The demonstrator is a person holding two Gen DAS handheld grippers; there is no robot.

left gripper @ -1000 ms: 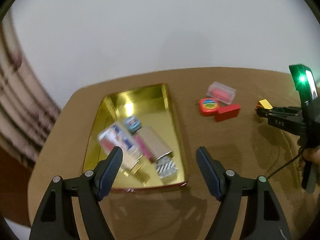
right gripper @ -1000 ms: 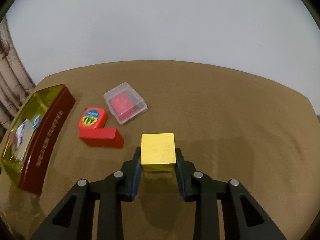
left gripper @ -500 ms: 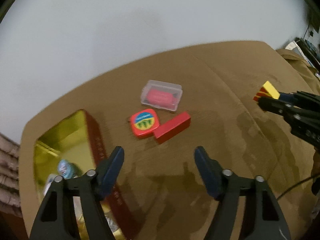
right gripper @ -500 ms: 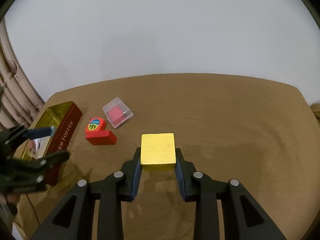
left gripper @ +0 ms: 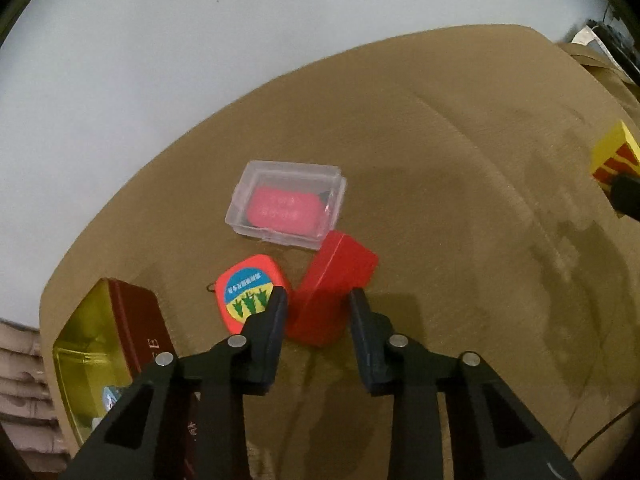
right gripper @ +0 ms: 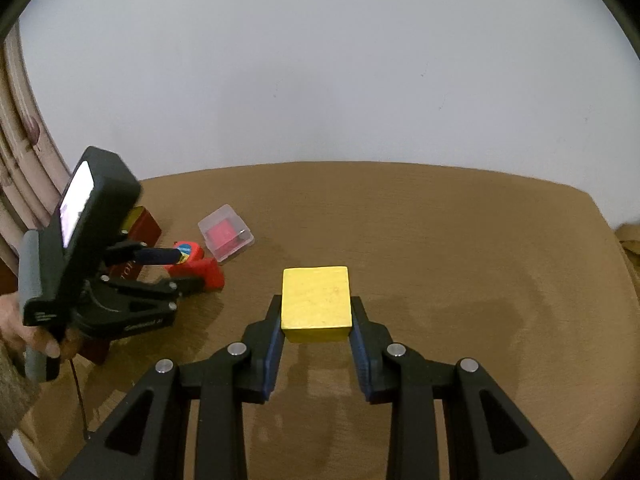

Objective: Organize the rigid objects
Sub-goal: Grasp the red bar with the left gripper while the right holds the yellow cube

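Observation:
My left gripper (left gripper: 316,300) has its jaws closed in on the two sides of a red block (left gripper: 332,290) that lies on the brown table. A red tape measure (left gripper: 250,294) with a blue and yellow label lies just left of the block. A clear plastic case (left gripper: 286,204) with a pink item inside lies beyond them. My right gripper (right gripper: 316,316) is shut on a yellow block (right gripper: 316,302) and holds it above the table. The left gripper also shows in the right wrist view (right gripper: 188,270).
A gold tin (left gripper: 86,356) with dark red walls stands at the table's left end with several small items inside. The yellow block shows at the right edge of the left wrist view (left gripper: 614,154). A curtain hangs at the far left.
My left gripper has swung from the tin to the red block, come down around it and narrowed its jaws. My right gripper has lifted and pulled back with the yellow block.

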